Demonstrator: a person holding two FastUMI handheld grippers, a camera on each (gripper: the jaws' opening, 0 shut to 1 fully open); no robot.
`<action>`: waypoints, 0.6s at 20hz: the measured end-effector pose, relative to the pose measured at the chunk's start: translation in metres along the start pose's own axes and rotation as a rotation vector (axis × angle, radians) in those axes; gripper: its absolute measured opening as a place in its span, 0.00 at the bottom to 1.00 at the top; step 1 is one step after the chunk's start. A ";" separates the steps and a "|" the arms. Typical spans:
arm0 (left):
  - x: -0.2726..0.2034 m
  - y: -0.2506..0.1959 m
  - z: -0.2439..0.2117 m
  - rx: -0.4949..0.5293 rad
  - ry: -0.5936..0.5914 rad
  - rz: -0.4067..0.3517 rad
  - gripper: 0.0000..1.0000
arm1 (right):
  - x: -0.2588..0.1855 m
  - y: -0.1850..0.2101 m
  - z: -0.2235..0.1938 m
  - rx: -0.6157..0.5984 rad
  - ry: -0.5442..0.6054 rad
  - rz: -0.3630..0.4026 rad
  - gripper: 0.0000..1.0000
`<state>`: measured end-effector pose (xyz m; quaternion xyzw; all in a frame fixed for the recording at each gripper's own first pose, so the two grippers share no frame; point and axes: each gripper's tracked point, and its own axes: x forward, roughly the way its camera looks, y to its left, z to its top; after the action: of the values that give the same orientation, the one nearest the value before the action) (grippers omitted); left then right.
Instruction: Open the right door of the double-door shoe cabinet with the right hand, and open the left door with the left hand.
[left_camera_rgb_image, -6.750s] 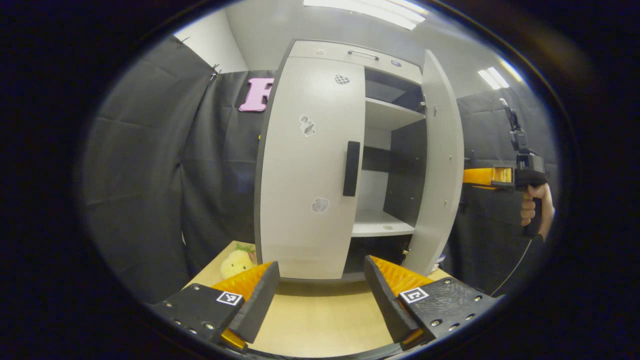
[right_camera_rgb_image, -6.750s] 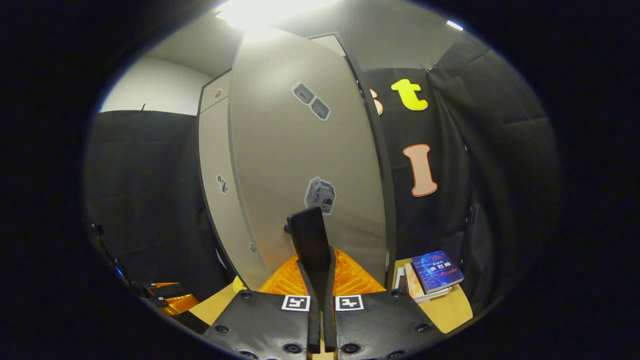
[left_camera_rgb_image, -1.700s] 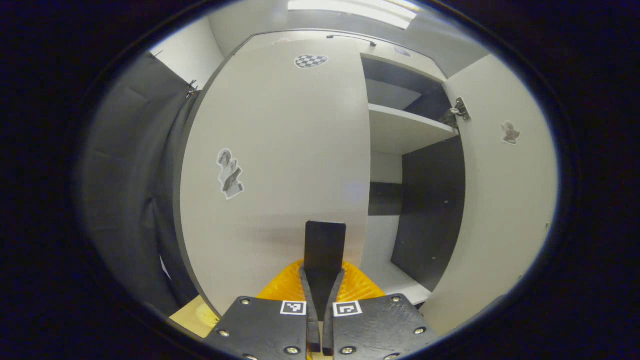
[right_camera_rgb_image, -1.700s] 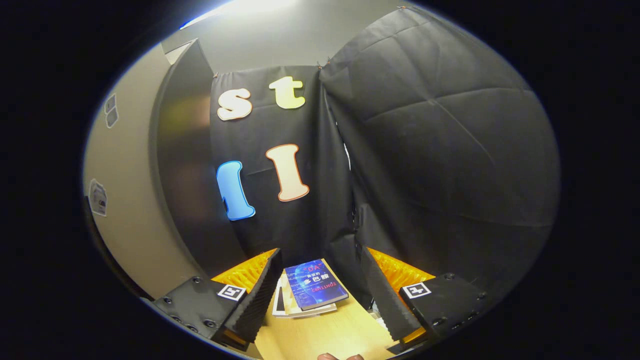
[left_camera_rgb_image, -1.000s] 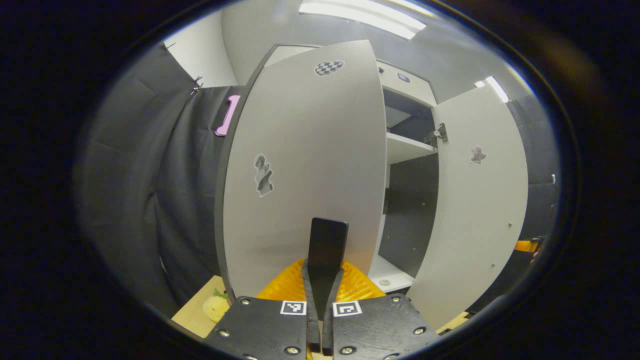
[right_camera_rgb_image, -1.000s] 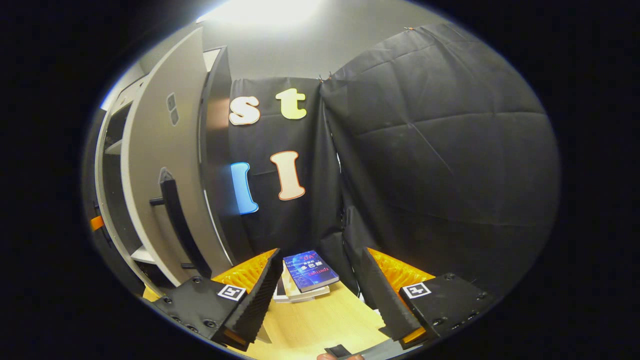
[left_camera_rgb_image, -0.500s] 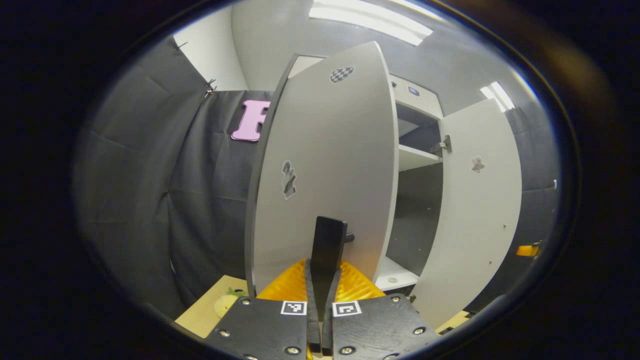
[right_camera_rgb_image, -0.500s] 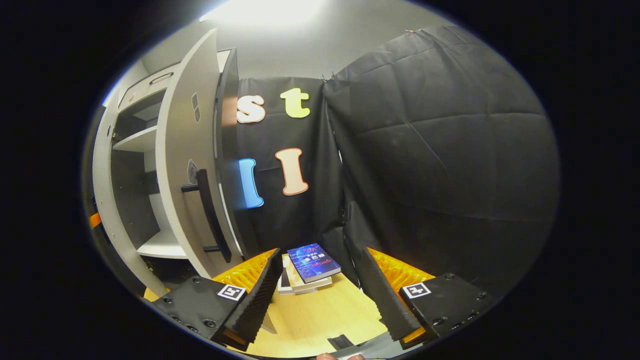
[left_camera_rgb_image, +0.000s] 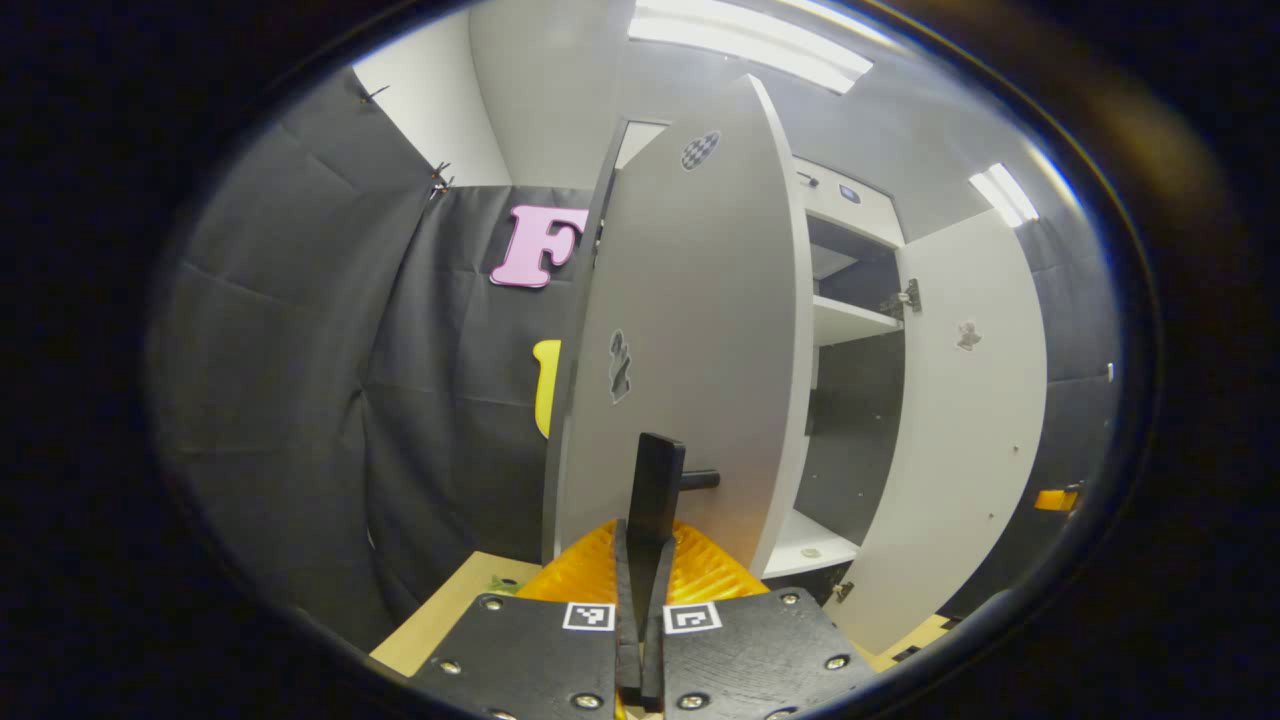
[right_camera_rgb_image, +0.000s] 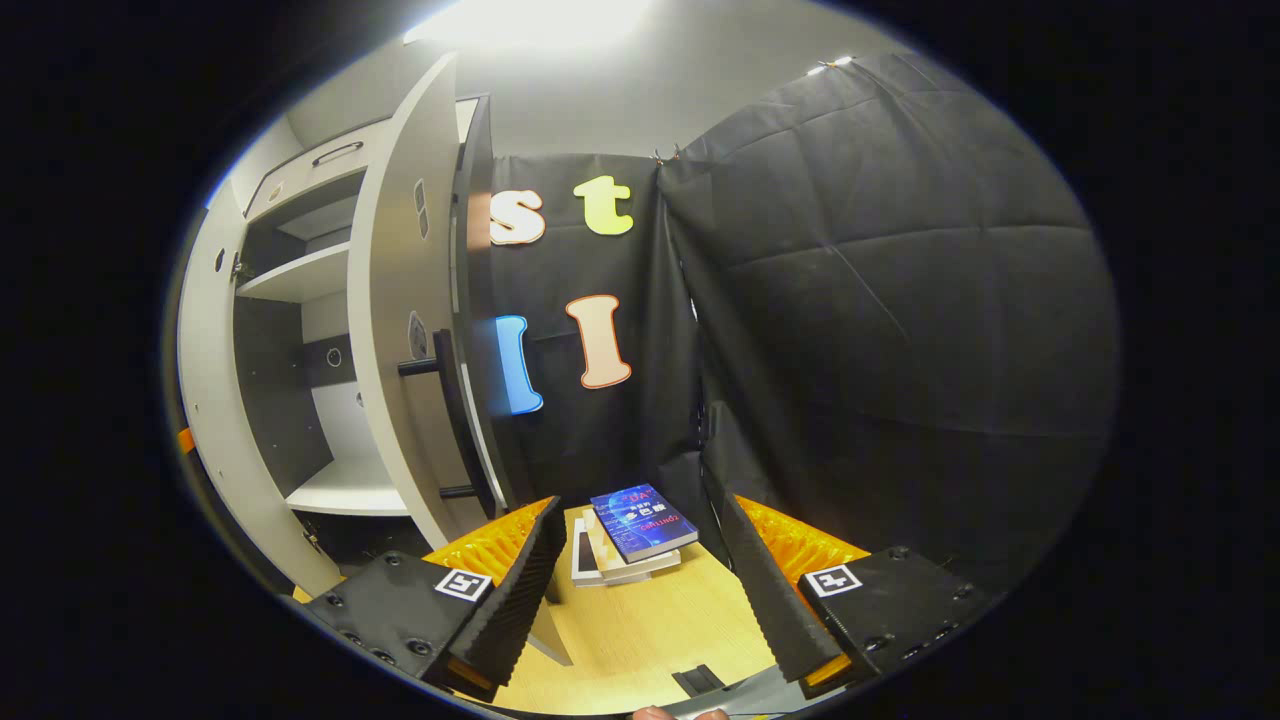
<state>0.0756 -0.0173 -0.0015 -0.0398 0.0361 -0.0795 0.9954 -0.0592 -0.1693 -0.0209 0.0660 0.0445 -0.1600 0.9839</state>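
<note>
Left gripper (left_camera_rgb_image: 641, 610) clamped on the handle (left_camera_rgb_image: 655, 490) of the half-swung left door (left_camera_rgb_image: 700, 330), a stiff, light hinged panel best held at that bar, while right gripper (right_camera_rgb_image: 640, 580) hangs wide, empty, beside the open right door (right_camera_rgb_image: 400, 330).

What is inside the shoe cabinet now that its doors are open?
Inside the shoe cabinet I see an upper shelf and a lower shelf, both bare where visible. The left door and right door cover part of the interior, so shoes may be hidden.
</note>
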 end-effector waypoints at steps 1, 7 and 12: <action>-0.001 0.004 0.001 0.000 -0.002 -0.010 0.03 | -0.001 0.003 0.000 0.008 -0.001 0.005 0.98; -0.013 0.057 0.006 0.033 0.005 0.008 0.02 | -0.010 0.016 0.001 0.025 -0.009 0.008 1.00; -0.018 0.100 0.008 -0.015 0.007 0.002 0.01 | -0.023 0.023 -0.004 -0.007 -0.008 0.006 0.92</action>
<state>0.0745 0.0849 -0.0012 -0.0470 0.0401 -0.0783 0.9950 -0.0742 -0.1401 -0.0193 0.0621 0.0409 -0.1574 0.9847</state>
